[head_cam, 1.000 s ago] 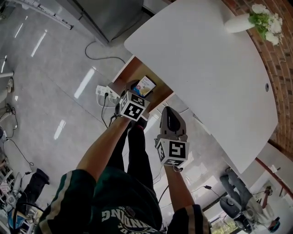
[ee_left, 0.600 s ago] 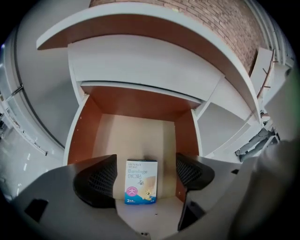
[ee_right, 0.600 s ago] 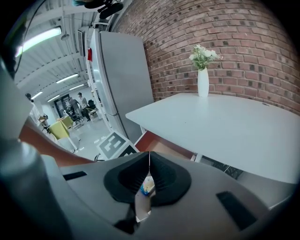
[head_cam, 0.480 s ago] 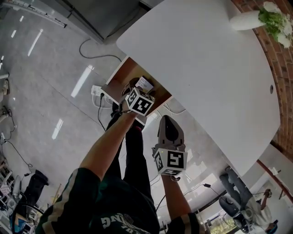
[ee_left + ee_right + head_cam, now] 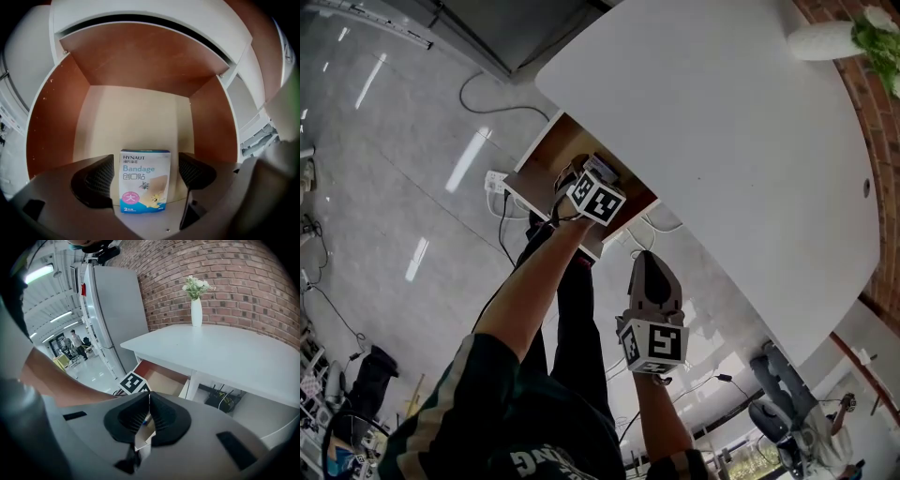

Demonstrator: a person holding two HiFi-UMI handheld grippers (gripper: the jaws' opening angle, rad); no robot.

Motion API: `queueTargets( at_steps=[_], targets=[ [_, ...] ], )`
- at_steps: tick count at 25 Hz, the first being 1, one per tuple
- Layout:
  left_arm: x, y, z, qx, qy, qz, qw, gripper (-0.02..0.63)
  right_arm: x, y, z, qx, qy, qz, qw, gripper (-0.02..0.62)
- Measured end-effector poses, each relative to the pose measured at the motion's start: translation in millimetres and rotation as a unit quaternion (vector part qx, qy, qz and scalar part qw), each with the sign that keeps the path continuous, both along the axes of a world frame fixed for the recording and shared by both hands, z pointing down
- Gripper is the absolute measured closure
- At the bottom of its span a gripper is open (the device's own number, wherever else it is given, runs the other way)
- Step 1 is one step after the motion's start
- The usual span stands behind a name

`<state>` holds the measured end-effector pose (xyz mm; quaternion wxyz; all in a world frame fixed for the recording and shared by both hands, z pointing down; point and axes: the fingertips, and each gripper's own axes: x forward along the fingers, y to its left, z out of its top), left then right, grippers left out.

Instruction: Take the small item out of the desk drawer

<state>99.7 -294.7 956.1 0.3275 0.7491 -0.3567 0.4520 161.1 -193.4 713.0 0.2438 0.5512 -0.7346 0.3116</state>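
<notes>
Left tongs (image 5: 145, 162) are wide apart. They've just been opening, and the small blue-and-white cardboard bandage box (image 5: 144, 182) sits between the two pads with a gap on each side, so nothing is gripped yet. Right tongs (image 5: 148, 416) are pressed together and hold nothing.

The bandage box looks to lie flat on the pale floor of the open brown wooden drawer (image 5: 54, 122), toward its near end and centred left to right. The drawer is pulled out from under the white tabletop (image 5: 722, 141).

Handling, my guess: light, thin carton, stiff enough across its width but it'll dent if I squeeze hard. The printed faces are glossy, so a bit slippery. I'd close on the two long side edges around mid-length, with moderate pressure. The pads have to get low enough to catch those thin edges rather than skate over the top face.

Pose: the left forearm is stretched out from the body, tongs pitched steeply down into the drawer, the marker cube on top. The right hand hangs back, near side of the drawer and outside it, tilted down less steeply toward the desk front.
</notes>
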Motion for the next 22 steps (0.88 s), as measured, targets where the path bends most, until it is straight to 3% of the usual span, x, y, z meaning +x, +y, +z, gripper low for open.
queueTargets(
  at_steps=[7, 14, 22],
  targets=[
    [4.1, 4.5, 24.6, -0.011, -0.028, 0.009, 0.9995, 0.170, 8.2, 10.4, 7.7, -0.023, 0.010, 0.000, 1.000, 0.571],
    [-2.8, 4.8, 33.6, 0.005, -0.067, 0.027, 0.9974, 0.172, 8.7, 21.8, 11.1, -0.045, 0.017, -0.002, 0.999, 0.571],
    [-7.3, 0.2, 16.7, 0.030, -0.055, 0.007, 0.9980, 0.175, 6.1, 28.0, 7.8, -0.045, 0.017, -0.012, 0.999, 0.571]
  ],
)
